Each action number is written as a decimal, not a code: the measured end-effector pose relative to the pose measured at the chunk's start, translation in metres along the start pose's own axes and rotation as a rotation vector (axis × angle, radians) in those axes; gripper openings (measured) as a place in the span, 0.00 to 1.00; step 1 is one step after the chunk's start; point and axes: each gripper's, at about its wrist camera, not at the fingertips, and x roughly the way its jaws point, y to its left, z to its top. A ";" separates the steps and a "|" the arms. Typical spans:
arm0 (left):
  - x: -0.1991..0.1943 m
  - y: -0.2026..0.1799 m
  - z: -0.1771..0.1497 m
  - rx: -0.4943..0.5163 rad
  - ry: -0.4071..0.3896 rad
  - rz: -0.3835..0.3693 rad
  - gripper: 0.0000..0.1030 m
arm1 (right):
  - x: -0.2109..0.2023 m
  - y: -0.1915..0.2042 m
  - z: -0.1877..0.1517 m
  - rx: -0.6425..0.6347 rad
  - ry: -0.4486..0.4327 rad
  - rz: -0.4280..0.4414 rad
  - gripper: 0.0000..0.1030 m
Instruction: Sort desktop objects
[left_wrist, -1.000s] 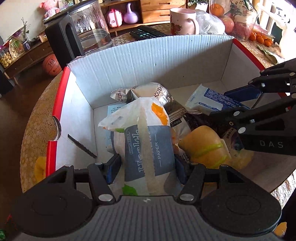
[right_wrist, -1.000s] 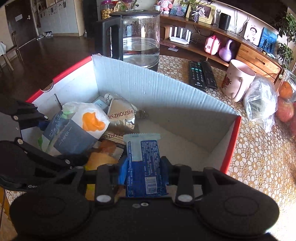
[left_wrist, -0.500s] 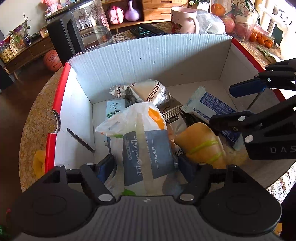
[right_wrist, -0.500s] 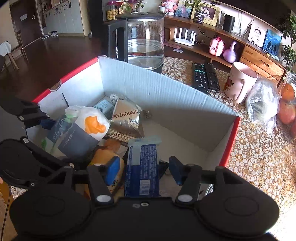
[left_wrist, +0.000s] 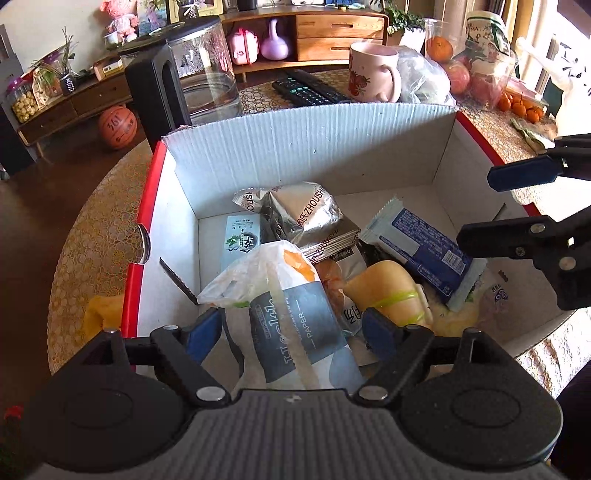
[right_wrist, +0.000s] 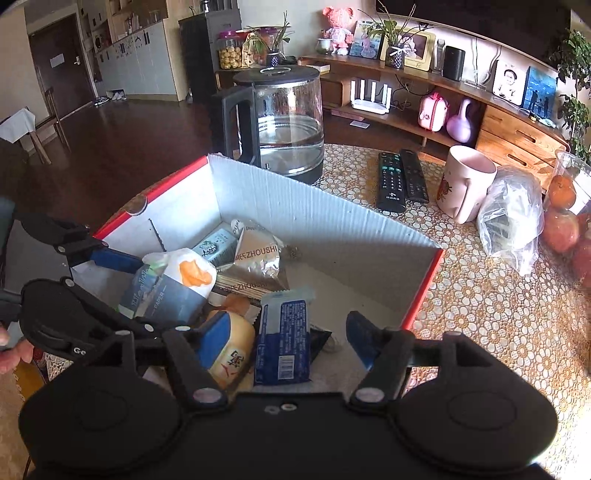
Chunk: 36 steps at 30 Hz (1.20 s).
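- Cardboard box (left_wrist: 303, 147) is sitting on the lace-covered table (right_wrist: 491, 314), holding a pile of sorted packets; kettle (right_wrist: 284, 122), remotes (right_wrist: 400, 181) and pink mug (right_wrist: 465, 181) are standing outside it, behind its far wall.
- Left gripper (left_wrist: 291, 325) is opening over the tissue pack (left_wrist: 295, 321); a second ago its pads were pressing the pack, now both blue pads are standing clear of the wrapper, which is lying propped on the pile inside the box.
- Right gripper (right_wrist: 284, 336) is likewise opening; the blue snack packet (right_wrist: 282, 339), clamped a second ago, is resting free between the spread fingers, leaning on the yellow bottle (right_wrist: 232, 343).
- Both releases are appearing complete: two items are now deposited in the box, and both claws are becoming free for the next pick.
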 end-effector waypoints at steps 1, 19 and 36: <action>-0.002 0.000 0.000 -0.006 -0.009 0.000 0.81 | -0.003 -0.001 -0.001 0.002 -0.005 0.009 0.68; -0.045 0.002 -0.011 -0.110 -0.100 -0.021 1.00 | -0.053 0.010 -0.006 -0.007 -0.112 0.039 0.70; -0.084 -0.018 -0.023 -0.140 -0.174 -0.052 1.00 | -0.103 0.007 -0.028 -0.006 -0.210 0.042 0.71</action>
